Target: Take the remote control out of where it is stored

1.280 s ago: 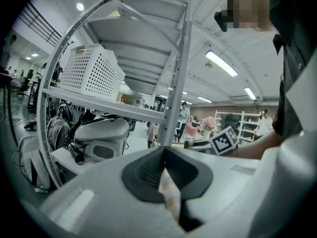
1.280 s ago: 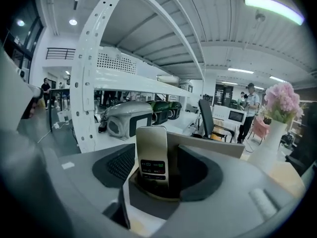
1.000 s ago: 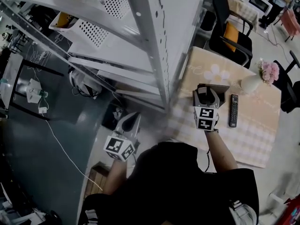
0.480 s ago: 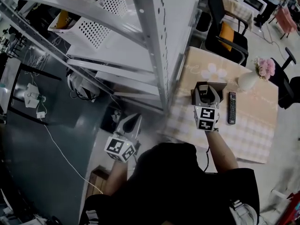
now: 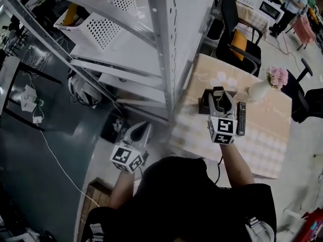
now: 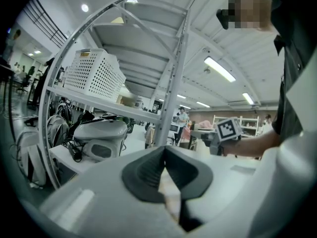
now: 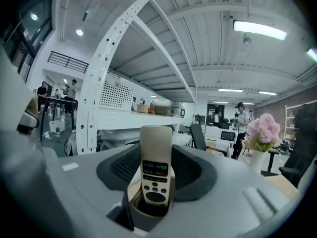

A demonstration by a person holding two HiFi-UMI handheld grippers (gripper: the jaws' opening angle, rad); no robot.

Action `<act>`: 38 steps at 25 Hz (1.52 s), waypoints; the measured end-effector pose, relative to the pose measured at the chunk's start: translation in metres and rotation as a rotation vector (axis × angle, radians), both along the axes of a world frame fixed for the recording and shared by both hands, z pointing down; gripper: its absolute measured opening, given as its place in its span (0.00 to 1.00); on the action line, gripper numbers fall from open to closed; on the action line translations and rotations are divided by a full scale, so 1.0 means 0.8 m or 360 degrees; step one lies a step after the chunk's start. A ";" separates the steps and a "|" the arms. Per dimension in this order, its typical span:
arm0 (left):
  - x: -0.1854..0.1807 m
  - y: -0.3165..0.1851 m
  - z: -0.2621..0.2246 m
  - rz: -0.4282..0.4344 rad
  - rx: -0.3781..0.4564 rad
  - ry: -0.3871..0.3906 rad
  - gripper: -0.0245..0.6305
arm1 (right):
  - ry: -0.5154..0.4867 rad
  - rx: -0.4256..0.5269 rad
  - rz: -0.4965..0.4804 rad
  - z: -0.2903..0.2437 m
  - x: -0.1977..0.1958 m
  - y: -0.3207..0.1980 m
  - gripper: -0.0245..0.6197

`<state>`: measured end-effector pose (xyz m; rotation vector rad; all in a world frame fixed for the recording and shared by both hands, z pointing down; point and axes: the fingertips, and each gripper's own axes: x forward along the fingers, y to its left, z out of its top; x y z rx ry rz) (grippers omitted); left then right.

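Observation:
A beige remote control [image 7: 156, 152] stands upright in a round dark holder [image 7: 146, 215] on the table. My right gripper [image 7: 157, 158] is round it, the dark pads [image 7: 124, 165] against both its sides. In the head view the right gripper [image 5: 220, 102] hangs over a dark box-like holder [image 5: 206, 101] at the table's far side. A black remote [image 5: 241, 118] lies flat just right of it. My left gripper [image 5: 140, 131] is held low beside the shelf rack, away from the table. Its jaws [image 6: 165, 151] meet with nothing between them.
A white metal shelf rack [image 5: 161, 49] with a perforated basket [image 5: 108, 21] stands left of the checked table [image 5: 262, 145]. A white vase with pink flowers [image 5: 261, 88] is at the table's far right. Black chairs [image 5: 237, 39] stand behind it. People walk in the background.
The right gripper has stayed over the holder while the head view drifted a little. The left gripper has not moved.

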<state>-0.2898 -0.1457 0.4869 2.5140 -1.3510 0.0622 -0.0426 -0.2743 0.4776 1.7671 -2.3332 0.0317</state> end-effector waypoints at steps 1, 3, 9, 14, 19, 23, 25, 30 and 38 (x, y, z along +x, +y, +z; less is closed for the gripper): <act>0.005 0.001 -0.001 0.0004 0.0001 0.0001 0.04 | -0.0007 0.0014 -0.0004 -0.007 0.004 0.002 0.35; 0.018 0.000 -0.004 0.0017 0.0004 0.0003 0.04 | -0.0011 0.0046 -0.0007 -0.023 0.018 0.007 0.35; 0.084 -0.004 -0.014 0.0074 0.0034 0.0029 0.04 | -0.0037 0.0103 -0.0022 -0.062 0.077 0.028 0.35; 0.158 -0.004 -0.020 0.0179 0.0035 0.0051 0.04 | 0.0028 0.0058 -0.0062 -0.062 0.137 0.053 0.35; 0.223 0.007 -0.021 0.0252 0.0026 0.0056 0.04 | -0.0012 -0.0062 -0.0223 -0.044 0.174 0.088 0.35; 0.253 0.016 -0.021 0.0265 0.0025 0.0029 0.04 | -0.0048 -0.0130 -0.0444 -0.020 0.179 0.113 0.35; 0.259 0.022 -0.019 0.0258 0.0022 0.0008 0.04 | -0.0068 -0.0176 -0.0538 -0.003 0.178 0.125 0.35; 0.253 0.037 -0.011 0.0182 -0.0016 0.0002 0.04 | 0.0066 -0.0296 -0.0729 0.036 0.163 0.147 0.35; 0.225 0.056 -0.001 0.0028 -0.0053 0.0008 0.04 | 0.0369 -0.0506 -0.1090 0.097 0.113 0.176 0.35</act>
